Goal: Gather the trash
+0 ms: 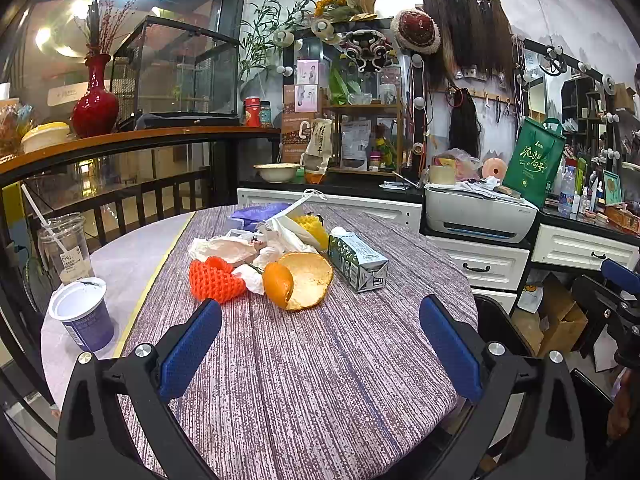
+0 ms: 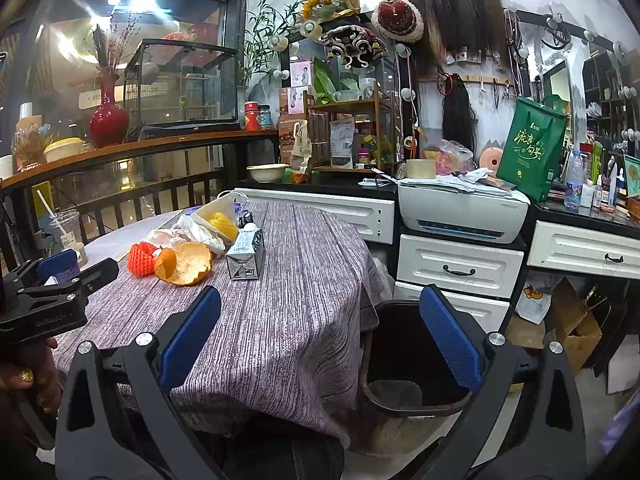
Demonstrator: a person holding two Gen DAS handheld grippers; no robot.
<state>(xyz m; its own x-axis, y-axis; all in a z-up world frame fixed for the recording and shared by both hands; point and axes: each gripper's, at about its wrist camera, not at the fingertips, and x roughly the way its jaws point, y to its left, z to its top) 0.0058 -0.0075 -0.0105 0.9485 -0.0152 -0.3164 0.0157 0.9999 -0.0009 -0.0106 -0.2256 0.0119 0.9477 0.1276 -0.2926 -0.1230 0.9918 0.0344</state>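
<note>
Lying on woven cloth [image 1: 304, 360], curled peel [image 1: 308, 280], boxy carton [image 1: 358, 260]

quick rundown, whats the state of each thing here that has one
left claw: open, empty, over the table
right claw: open, empty, over the table edge and bin
milk carton: lying on its side
orange peel: peeled off, curled open
yogurt cup: upright, lid off
plastic drink cup: upright, straw in, nearly empty
trash bin: open, on the floor beside the table
</note>
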